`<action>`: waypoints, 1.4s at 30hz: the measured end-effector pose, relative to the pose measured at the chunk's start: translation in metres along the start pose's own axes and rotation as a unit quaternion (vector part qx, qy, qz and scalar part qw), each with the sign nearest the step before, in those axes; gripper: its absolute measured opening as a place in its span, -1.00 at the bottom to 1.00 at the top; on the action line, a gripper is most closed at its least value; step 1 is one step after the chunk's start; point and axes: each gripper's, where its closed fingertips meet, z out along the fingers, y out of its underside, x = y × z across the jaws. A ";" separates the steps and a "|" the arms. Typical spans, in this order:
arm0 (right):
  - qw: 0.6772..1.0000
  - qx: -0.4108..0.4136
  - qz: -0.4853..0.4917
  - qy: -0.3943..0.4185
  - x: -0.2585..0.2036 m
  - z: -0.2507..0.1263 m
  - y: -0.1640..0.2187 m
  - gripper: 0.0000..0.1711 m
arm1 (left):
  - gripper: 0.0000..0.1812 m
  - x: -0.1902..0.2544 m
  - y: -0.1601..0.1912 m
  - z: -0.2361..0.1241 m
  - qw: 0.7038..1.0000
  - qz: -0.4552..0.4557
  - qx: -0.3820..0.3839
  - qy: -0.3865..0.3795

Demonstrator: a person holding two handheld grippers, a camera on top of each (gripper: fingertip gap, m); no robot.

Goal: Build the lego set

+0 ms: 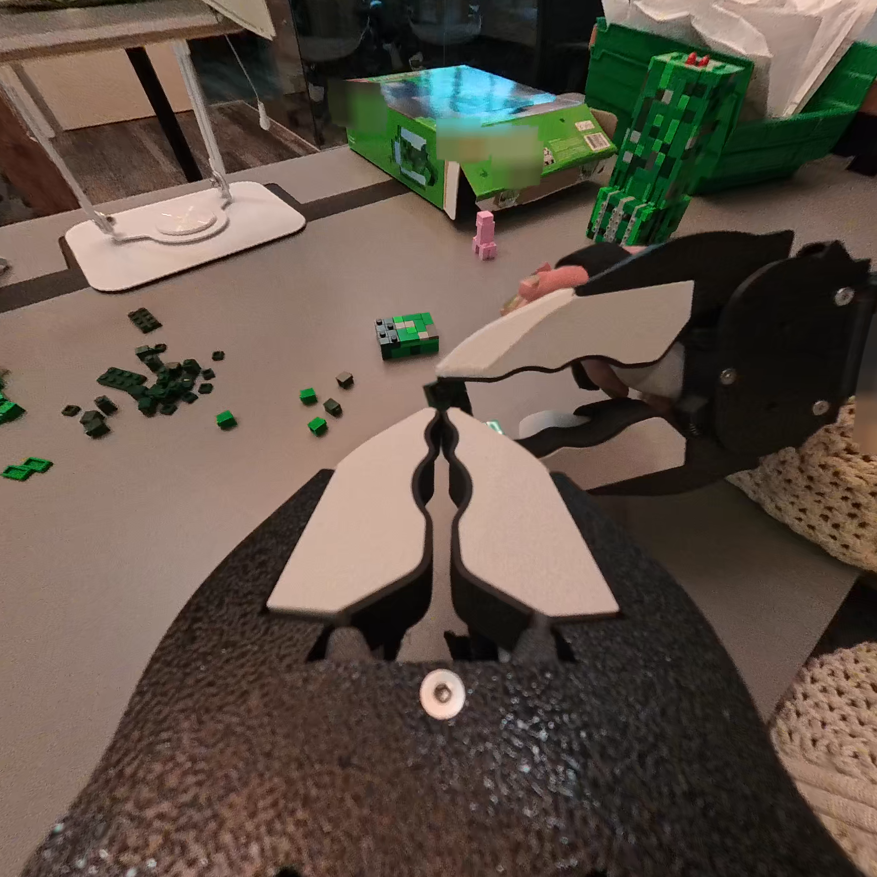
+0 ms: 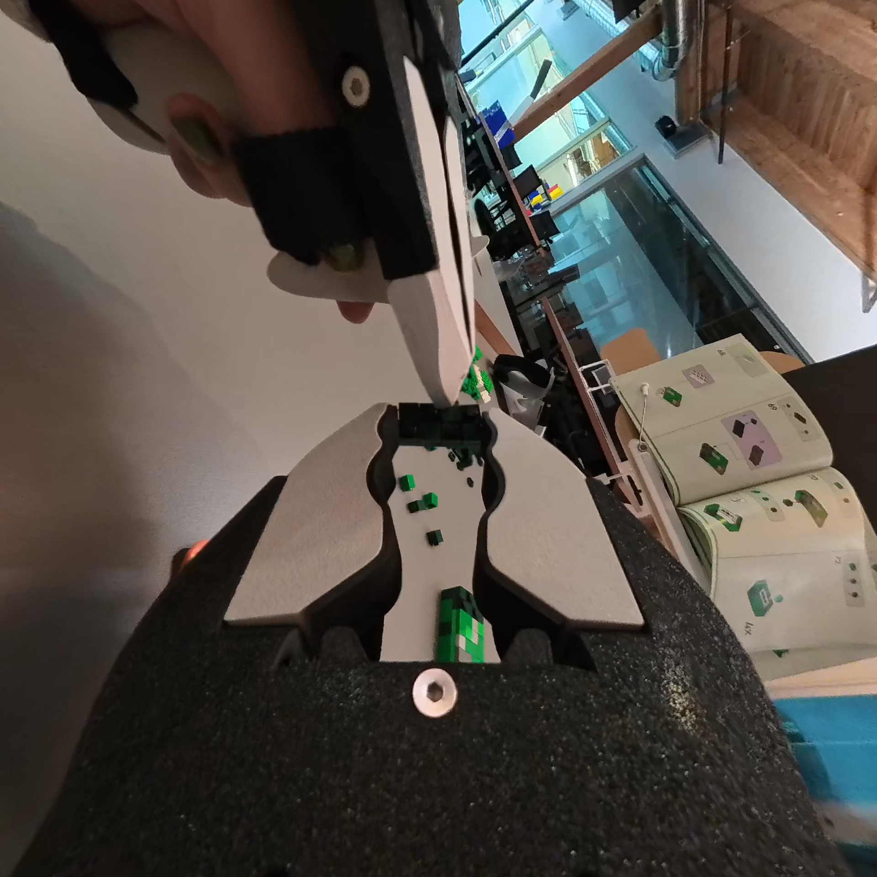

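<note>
My right gripper [image 2: 441,420] is shut on a dark green Lego plate [image 2: 439,424], held flat between its fingertips above the table. My left gripper [image 1: 440,414] is shut, and its tips touch that plate [image 1: 443,393]. In the right wrist view the left gripper [image 2: 451,394] comes down from above onto the plate's top. I cannot tell whether a small piece sits between the left tips. A small green and black sub-build [image 1: 409,335] lies on the table beyond both grippers. It also shows between the right fingers [image 2: 459,626].
A pile of dark green pieces [image 1: 161,379] and a few bright green tiles [image 1: 308,396] lie to the left. At the back stand a green box [image 1: 474,137], a finished green model [image 1: 664,142], a pink figure [image 1: 485,236] and a white stand base [image 1: 185,232]. An open instruction booklet [image 2: 740,474] stands beside them. Only a small space, under 4 cm, lies between the two pairs of fingers.
</note>
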 end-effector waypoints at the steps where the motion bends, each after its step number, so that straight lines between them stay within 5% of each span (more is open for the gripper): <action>1: 1.000 0.003 0.001 -0.001 0.000 0.000 -0.001 -0.62 | -0.99 -0.002 -0.001 0.000 1.000 -0.002 0.003 -0.005; 8: 0.995 0.041 0.075 -0.046 -0.004 -0.004 -0.009 -0.62 | -0.82 0.001 -0.008 -0.008 0.998 0.042 0.023 0.038; 16: 0.940 0.129 0.271 -0.161 0.001 -0.023 -0.025 -0.62 | -0.69 0.004 -0.011 -0.027 0.980 0.184 0.054 0.058; 21: 0.905 0.152 0.344 -0.199 0.003 -0.026 -0.028 -0.62 | -0.78 0.024 -0.014 -0.030 0.917 0.381 0.114 0.011; 30: 0.849 0.184 0.421 -0.260 0.003 -0.034 -0.037 -0.62 | -0.63 0.027 -0.011 -0.025 0.869 0.478 0.124 -0.041; 42: 0.821 0.195 0.447 -0.295 -0.003 -0.037 -0.041 -0.69 | -0.89 0.040 -0.008 -0.023 0.856 0.497 0.143 -0.024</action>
